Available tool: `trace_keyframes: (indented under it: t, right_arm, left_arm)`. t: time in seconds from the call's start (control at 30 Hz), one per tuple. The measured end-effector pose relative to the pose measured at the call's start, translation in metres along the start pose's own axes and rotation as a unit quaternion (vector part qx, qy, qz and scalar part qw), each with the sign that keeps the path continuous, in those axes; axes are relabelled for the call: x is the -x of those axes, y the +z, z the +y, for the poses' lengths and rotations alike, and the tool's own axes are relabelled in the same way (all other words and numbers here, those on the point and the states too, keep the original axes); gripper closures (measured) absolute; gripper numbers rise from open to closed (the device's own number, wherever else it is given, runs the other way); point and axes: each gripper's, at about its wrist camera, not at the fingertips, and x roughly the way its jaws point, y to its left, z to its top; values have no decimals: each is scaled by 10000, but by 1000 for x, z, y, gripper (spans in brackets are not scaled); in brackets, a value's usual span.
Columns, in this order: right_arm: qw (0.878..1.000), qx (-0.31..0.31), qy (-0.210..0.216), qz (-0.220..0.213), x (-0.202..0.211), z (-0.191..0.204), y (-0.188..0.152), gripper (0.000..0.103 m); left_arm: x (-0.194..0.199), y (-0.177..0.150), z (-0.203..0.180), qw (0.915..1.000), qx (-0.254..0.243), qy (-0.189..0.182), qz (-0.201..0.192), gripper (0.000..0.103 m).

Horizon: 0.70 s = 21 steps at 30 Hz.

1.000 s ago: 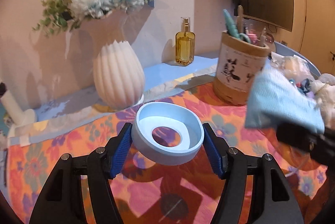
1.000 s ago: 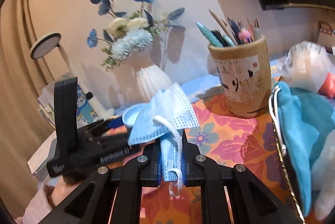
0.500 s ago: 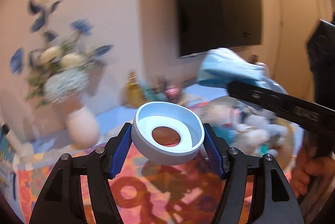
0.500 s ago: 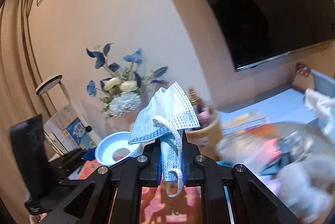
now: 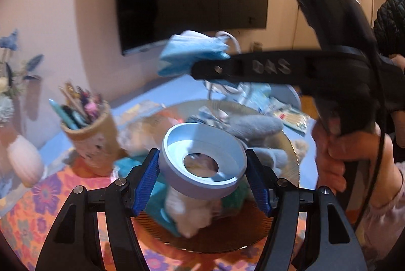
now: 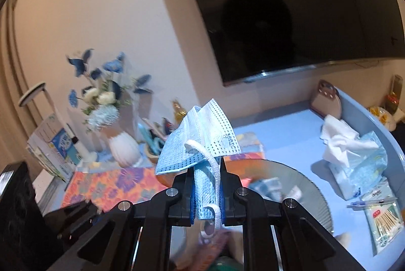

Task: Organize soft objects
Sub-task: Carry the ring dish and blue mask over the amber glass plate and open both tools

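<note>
Right wrist: face mask [image 6: 202, 134] clamped above basket rim [image 6: 303, 177]

Both wrist views tilt down close over the worktop [image 5: 38, 200], sharing the wall television [image 6: 291, 5] and pen holder [image 5: 93, 142].

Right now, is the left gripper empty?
No, the left gripper is closed on a light-blue ring-shaped dish, blue pads against its sides.
</note>
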Motion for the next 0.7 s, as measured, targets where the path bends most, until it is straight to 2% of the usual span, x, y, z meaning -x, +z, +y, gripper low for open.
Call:
trace_keyframes:
  t: [0.23, 0.27, 0.3, 0.33, 0.37, 0.43, 0.7]
  right_arm:
    - [9982, -205, -86, 548, -31, -29, 0, 90]
    - [9978, -247, -89, 611, -34, -32, 0, 87]
    - [9968, -299, -54, 734, -40, -36, -2, 85]
    - [9961, -326, -72, 813, -43, -39, -4, 74]
    - [9955, -342, -138, 873, -45, -40, -5, 47]
    - [9955, -350, -278, 836, -42, -43, -8, 15]
    - [9963, -473, -293, 654, -19, -46, -1, 13]
  left_arm:
    - [-29, -3, -15, 9992, 46, -152, 361, 35]
    - [-32, -3, -14, 9991, 68, -139, 401, 34]
    - [-36, -2, -14, 9989, 110, -123, 439, 25]
    - [-39, -2, -14, 9987, 145, -100, 472, 12]
    - [-41, -2, -14, 9986, 166, -61, 498, 7]
    - [-42, -1, -15, 9986, 164, 24, 497, 3]
    - [-43, 1, -19, 9980, 215, -89, 585, 2]
